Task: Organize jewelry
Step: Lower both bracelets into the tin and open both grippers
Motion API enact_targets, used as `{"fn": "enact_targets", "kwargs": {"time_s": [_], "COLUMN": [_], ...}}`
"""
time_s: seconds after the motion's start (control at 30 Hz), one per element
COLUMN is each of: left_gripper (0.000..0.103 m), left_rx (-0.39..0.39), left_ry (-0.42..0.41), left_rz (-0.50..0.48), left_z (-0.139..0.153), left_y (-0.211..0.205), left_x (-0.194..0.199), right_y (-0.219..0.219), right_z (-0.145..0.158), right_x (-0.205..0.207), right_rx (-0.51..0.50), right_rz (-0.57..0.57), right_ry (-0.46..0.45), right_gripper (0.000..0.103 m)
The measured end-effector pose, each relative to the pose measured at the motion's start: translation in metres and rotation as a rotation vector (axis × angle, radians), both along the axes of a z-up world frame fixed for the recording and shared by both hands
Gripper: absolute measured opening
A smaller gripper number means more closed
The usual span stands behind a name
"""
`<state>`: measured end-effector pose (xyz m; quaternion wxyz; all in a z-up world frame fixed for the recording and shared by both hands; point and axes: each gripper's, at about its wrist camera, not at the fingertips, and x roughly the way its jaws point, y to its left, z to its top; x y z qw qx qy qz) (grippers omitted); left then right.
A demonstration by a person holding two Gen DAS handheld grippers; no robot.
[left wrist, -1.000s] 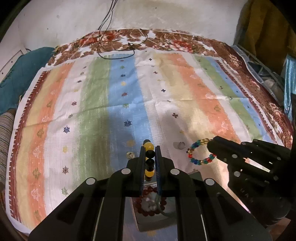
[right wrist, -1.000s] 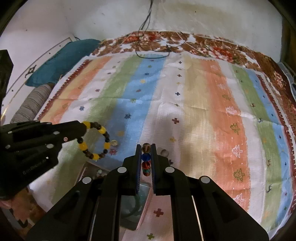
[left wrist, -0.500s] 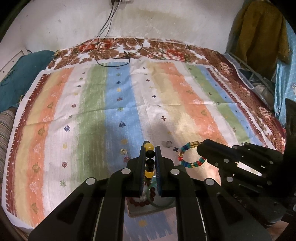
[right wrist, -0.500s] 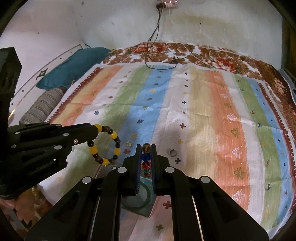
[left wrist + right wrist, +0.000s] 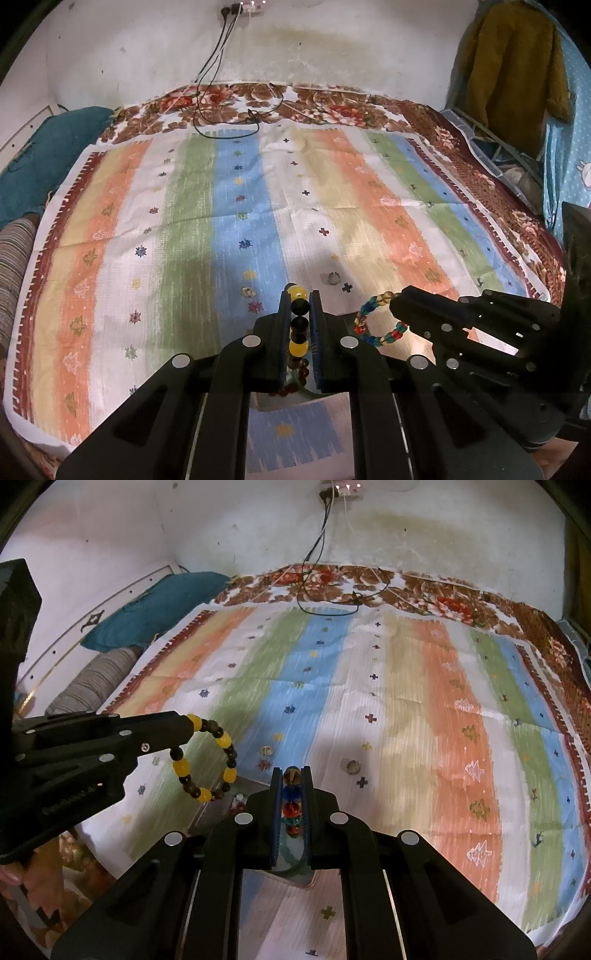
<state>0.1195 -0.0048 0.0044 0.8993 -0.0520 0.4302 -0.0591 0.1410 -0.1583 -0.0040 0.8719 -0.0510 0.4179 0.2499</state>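
While two rings (image 5: 333,277) lie loose on the bed (image 5: 184,229), the left claw (image 5: 299,325) pinches a yellow bracelet (image 5: 207,760) and the right claw (image 5: 291,805) a colourful bracelet (image 5: 376,325).

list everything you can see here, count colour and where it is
yellow and black bracelet: 1, held in left gripper
multicolour bracelet: 1, held in right gripper
ring: 1, silver, on the cloth ahead of both grippers
small trinket: 1, pale, on blue stripe
box: 1, clear, below the grippers, holds a green bangle and dark red beads
striped cloth: 1, covers the bed
cable: black, from wall socket onto bed
left gripper: 1, black, shut
right gripper: 1, black, shut
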Motion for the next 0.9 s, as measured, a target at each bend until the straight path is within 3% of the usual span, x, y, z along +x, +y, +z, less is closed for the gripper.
{"fn": "enact_targets", "kwargs": {"time_s": [0.47, 0.5, 0.6, 0.8, 0.9], "left_gripper": [0.010, 0.010, 0.011, 0.030, 0.040], "left_rx": [-0.011, -0.007, 0.005, -0.031, -0.075], "left_ry": [0.026, 0.028, 0.032, 0.067, 0.105], "left_rz": [0.029, 0.036, 0.069, 0.113, 0.128], "left_z": [-0.004, -0.005, -0.007, -0.011, -0.017], "left_y": [0.001, 0.001, 0.008, 0.022, 0.028], "left_x": [-0.016, -0.017, -0.016, -0.007, 0.002], "right_y": [-0.007, -0.009, -0.013, -0.021, -0.021], "right_z": [-0.002, -0.002, -0.004, -0.012, -0.016], "right_x": [-0.008, -0.007, -0.002, 0.012, 0.018], "right_rx": [0.032, 0.033, 0.035, 0.025, 0.009], "right_rz": [-0.017, -0.024, -0.043, -0.083, -0.094], "right_ry": [0.048, 0.051, 0.059, 0.089, 0.100], "right_gripper": [0.011, 0.012, 0.031, 0.034, 0.043]}}
